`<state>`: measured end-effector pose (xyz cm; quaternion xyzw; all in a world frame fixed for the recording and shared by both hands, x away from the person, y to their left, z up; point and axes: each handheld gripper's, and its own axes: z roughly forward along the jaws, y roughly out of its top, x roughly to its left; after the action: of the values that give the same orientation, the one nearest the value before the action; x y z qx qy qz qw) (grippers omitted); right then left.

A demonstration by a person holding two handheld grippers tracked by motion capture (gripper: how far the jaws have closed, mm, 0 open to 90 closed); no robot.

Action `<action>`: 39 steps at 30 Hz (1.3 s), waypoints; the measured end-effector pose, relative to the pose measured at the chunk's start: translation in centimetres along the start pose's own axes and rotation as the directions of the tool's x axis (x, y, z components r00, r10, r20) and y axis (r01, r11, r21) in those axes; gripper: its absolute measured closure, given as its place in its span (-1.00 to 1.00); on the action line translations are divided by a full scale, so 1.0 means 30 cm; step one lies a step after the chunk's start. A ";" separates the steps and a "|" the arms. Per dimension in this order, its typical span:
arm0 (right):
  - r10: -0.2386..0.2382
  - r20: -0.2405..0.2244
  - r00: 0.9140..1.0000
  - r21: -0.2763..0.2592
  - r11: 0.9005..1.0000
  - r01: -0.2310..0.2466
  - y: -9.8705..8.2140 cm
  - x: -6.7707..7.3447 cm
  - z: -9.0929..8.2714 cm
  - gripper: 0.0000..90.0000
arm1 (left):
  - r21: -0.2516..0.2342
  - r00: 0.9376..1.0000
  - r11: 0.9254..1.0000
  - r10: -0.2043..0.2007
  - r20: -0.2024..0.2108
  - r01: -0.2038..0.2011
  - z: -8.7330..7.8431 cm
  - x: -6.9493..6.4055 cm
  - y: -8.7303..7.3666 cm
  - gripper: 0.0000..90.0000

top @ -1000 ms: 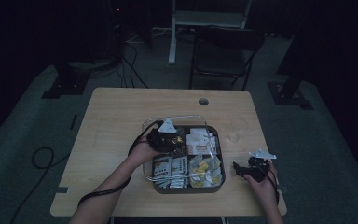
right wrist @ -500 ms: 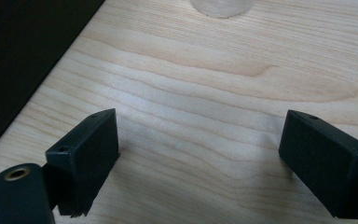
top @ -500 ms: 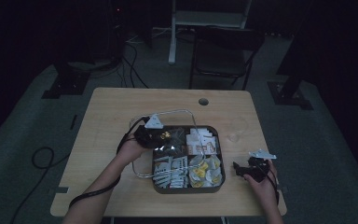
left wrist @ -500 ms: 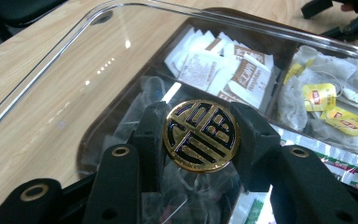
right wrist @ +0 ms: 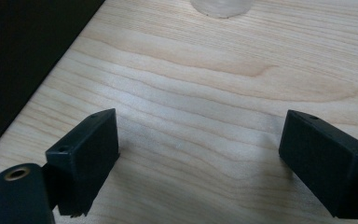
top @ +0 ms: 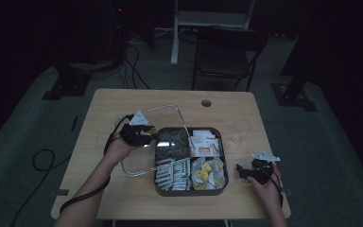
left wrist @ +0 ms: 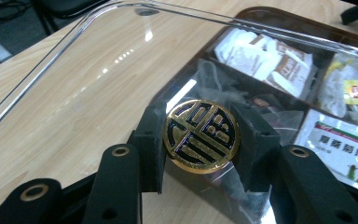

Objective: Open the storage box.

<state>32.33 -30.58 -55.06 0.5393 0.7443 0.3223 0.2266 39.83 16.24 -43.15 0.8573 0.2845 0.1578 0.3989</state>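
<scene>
The right gripper (right wrist: 200, 161) is seen from behind its own two black jaws, which rise from the lower corners and are held wide apart with nothing between them. Below and between the jaws, pale wood grain of the worktop (right wrist: 205, 79) is shown, and a soft shadow is cast on it just beside the left jaw. A brass-coloured eyelet (right wrist: 17, 174) is set in the gripper body behind that jaw. Far beyond the jaws, at the upper edge, part of a small round translucent object (right wrist: 221, 7) is seen lying on the worktop. Left of the jaws, the worktop's edge runs diagonally, and darkness lies past it.
</scene>
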 end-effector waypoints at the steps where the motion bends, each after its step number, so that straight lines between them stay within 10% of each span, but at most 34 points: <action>1: 0.000 0.000 1.000 0.000 1.000 0.000 0.000 0.000 0.000 -0.75 | -0.003 1.000 1.000 -0.008 -0.005 0.008 -0.005 0.008 -0.006 0.32; 25: 0.002 0.000 1.000 0.001 1.000 -0.002 0.000 0.000 0.000 -0.75 | -0.028 0.979 0.992 -0.128 -0.158 0.125 -0.144 0.165 -0.128 0.32; 36: 0.002 0.000 1.000 0.000 1.000 -0.002 0.000 0.000 0.000 -0.75 | -0.047 0.954 0.979 -0.204 -0.220 0.199 -0.185 0.232 -0.206 0.32; 39: 0.001 0.000 1.000 0.000 1.000 -0.001 0.000 0.000 0.000 -0.75 | -0.072 0.929 0.968 -0.251 -0.271 0.241 -0.191 0.262 -0.242 0.32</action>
<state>32.32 -30.57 -55.06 0.5398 0.7441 0.3223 0.2262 40.54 28.25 -44.79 0.7766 0.4399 0.2306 0.3875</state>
